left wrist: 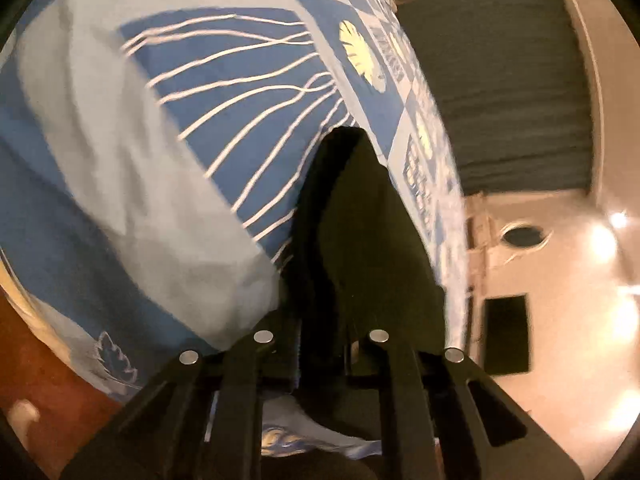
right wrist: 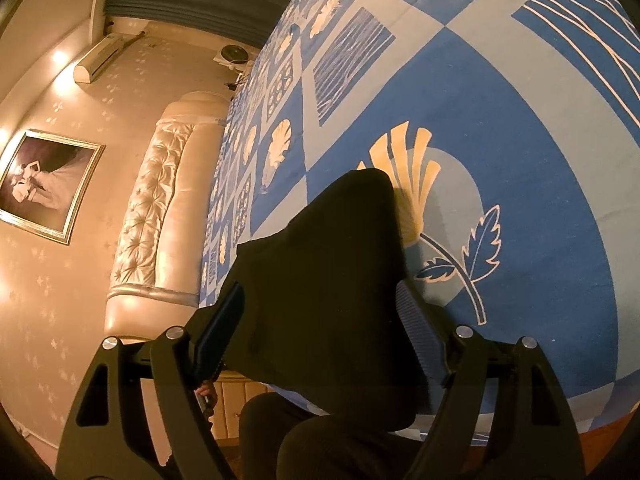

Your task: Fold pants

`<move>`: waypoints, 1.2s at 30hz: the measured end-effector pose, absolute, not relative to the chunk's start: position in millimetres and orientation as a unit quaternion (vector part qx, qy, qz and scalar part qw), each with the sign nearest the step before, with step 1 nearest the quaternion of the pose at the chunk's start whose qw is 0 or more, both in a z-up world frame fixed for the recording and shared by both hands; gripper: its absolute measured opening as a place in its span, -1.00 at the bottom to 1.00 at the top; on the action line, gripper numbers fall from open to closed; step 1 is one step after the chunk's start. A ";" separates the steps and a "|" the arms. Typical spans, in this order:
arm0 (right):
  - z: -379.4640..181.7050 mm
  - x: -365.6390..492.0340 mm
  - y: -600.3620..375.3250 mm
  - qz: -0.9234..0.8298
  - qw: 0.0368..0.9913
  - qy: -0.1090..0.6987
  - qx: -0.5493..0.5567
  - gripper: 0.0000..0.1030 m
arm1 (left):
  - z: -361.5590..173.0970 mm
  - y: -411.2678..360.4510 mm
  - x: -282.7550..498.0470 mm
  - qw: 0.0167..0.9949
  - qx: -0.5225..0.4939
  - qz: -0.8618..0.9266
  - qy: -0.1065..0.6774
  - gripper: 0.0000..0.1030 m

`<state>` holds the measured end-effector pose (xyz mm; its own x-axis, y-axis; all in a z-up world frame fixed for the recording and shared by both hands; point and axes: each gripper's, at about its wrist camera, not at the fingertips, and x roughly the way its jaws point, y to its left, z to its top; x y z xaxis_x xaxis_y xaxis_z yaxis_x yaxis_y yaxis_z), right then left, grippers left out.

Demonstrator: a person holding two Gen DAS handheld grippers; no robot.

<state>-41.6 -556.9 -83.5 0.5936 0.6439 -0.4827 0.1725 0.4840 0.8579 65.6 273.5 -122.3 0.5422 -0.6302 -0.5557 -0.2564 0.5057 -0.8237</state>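
Left claw point(left wrist: 320, 344) is pinched nearly shut on a fold of the black pants point(left wrist: 360, 240), dark cloth bunched right between its fingers and rising in a peak over the blue patterned bedspread point(left wrist: 120, 160). Over on the right, the right claw point(right wrist: 320, 320) stands wide, its ribbed pads point(right wrist: 420, 320) flanking a broad hump of the same pants point(right wrist: 328, 280); whether they press the cloth, I can't tell. Beyond, the pants drape on the bed's near edge, with the bedspread point(right wrist: 500, 100) stretching away to a tufted headboard point(right wrist: 160, 208) and a framed picture point(right wrist: 44, 184) on the wall.
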 end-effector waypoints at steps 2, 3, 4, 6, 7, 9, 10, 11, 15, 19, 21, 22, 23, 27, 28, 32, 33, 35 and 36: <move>-85.6 -41.1 -557.5 0.154 0.749 0.426 0.484 0.51 | -117.8 273.1 61.1 0.742 -0.482 -0.124 0.450 -0.74; -85.7 -41.3 -557.5 0.154 0.748 0.426 0.484 0.51 | -112.4 271.3 59.2 0.749 -0.476 -0.123 0.445 -0.75; -85.0 -41.6 -557.9 0.153 0.749 0.426 0.484 0.51 | -106.4 269.8 57.4 0.753 -0.474 -0.126 0.439 -0.75; -81.2 -42.9 -557.8 0.154 0.752 0.422 0.483 0.51 | -90.9 265.1 55.9 0.757 -0.478 -0.137 0.423 -0.76; -79.1 -43.4 -558.3 0.153 0.754 0.418 0.483 0.51 | -81.4 261.9 56.0 0.760 -0.478 -0.145 0.414 -0.76; -76.7 -44.1 -558.4 0.154 0.757 0.412 0.484 0.51 | -58.1 250.5 56.3 0.772 -0.467 -0.165 0.399 -0.76; -75.1 -44.2 -558.0 0.154 0.758 0.410 0.483 0.51 | -39.4 238.0 56.8 0.782 -0.451 -0.181 0.390 -0.76; -74.1 -44.2 -557.3 0.154 0.759 0.410 0.482 0.51 | -25.6 226.4 57.4 0.790 -0.438 -0.192 0.385 -0.76; -71.2 -43.7 -555.5 0.154 0.762 0.409 0.477 0.51 | 34.7 158.5 58.2 0.809 -0.379 -0.262 0.366 -0.76; -65.8 -43.9 -553.8 0.163 0.763 0.401 0.480 0.51 | 66.6 80.1 63.5 0.801 -0.341 -0.324 0.372 -0.76; -61.9 -43.0 -551.7 0.174 0.761 0.394 0.485 0.51 | 74.3 37.1 62.9 0.792 -0.316 -0.355 0.384 -0.76; -58.6 -42.6 -548.9 0.179 0.762 0.391 0.485 0.51 | 76.5 11.4 62.4 0.793 -0.293 -0.368 0.388 -0.76; -56.6 -42.3 -546.3 0.183 0.762 0.389 0.484 0.51 | 76.2 -20.1 61.1 0.793 -0.264 -0.381 0.395 -0.76; -54.0 -38.5 -532.5 0.208 0.756 0.397 0.478 0.51 | 51.3 -96.5 59.2 0.767 -0.232 -0.413 0.432 -0.76; -54.8 -38.1 -529.3 0.213 0.754 0.401 0.476 0.51 | 40.1 -115.5 56.3 0.762 -0.220 -0.417 0.445 -0.76; -57.8 -36.9 -520.1 0.222 0.747 0.410 0.473 0.51 | -8.6 -177.3 54.1 0.749 -0.172 -0.409 0.492 -0.76; -58.5 -36.1 -519.7 0.222 0.747 0.411 0.473 0.51 | -22.1 -187.3 53.5 0.747 -0.161 -0.402 0.504 -0.76; -61.5 -35.0 -518.4 0.225 0.742 0.415 0.475 0.51 | -42.0 -204.0 47.1 0.750 -0.133 -0.384 0.522 -0.76; -62.0 -33.8 -517.7 0.225 0.741 0.417 0.476 0.51 | -48.9 -209.6 47.0 0.753 -0.121 -0.378 0.525 -0.75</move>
<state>-33.8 -517.7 -62.0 0.5518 0.7300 -0.4034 0.0640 0.4452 0.8932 46.9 -209.6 -48.9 0.1639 -0.6965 -0.6986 0.4417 0.6850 -0.5793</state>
